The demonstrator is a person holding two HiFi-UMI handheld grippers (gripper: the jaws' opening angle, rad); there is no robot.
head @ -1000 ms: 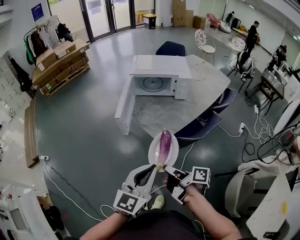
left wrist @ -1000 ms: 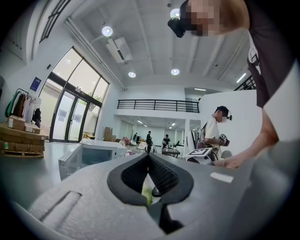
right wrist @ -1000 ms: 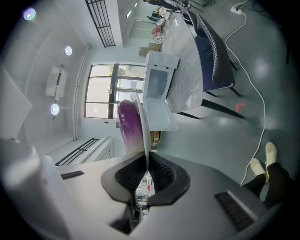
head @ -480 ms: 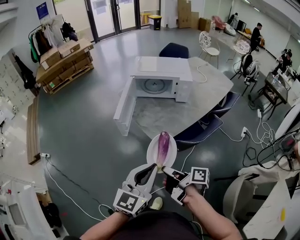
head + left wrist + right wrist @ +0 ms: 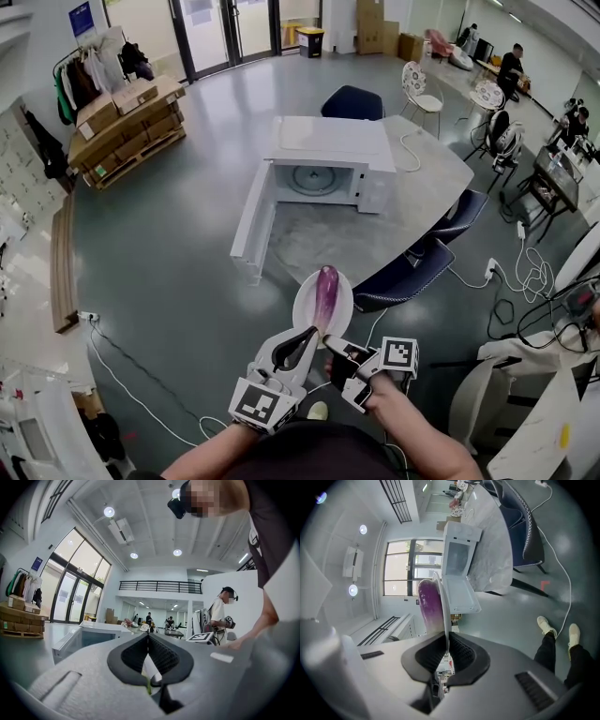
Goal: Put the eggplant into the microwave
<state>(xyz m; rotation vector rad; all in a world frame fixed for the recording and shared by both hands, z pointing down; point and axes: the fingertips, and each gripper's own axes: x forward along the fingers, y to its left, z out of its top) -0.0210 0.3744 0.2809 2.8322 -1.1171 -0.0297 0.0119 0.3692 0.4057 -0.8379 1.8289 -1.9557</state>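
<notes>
– Two tongs on one plate, is that right?
– Yes. The left tongs (image 5: 311, 332) and the right tongs (image 5: 331, 343) sit side by side. Both pinch the near rim of the white plate (image 5: 302, 309), pads pressed on its edge.
– And the eggplant?
– The eggplant (image 5: 326, 292) lies on that plate, which is held in the air over the floor (image 5: 169, 244). Its long axis runs straight away from the person. The green stem (image 5: 147, 685) is at the tongs, and the rounded purple end points toward the microwave (image 5: 328, 141).
– What room is there ahead?
– The microwave stands on the grey table (image 5: 422, 178). Its door (image 5: 251, 220) is swung wide open on the left, and the cavity faces the plate. The plate hangs short of the table's near edge, just beside a dark blue chair (image 5: 403, 277) on its right. Grey tabletop lies between that edge and the cavity.
– What do the other views add?
– The right gripper view shows the plate edge-on, clamped between the pads, with the eggplant against one face. Below it are the person's legs (image 5: 546, 651) and shoes (image 5: 546, 624). The left gripper view shows the stem tip and a strip of white rim between the closed pads, too small to make out from the head. Only the head view shows the eggplant's whole length.
</notes>
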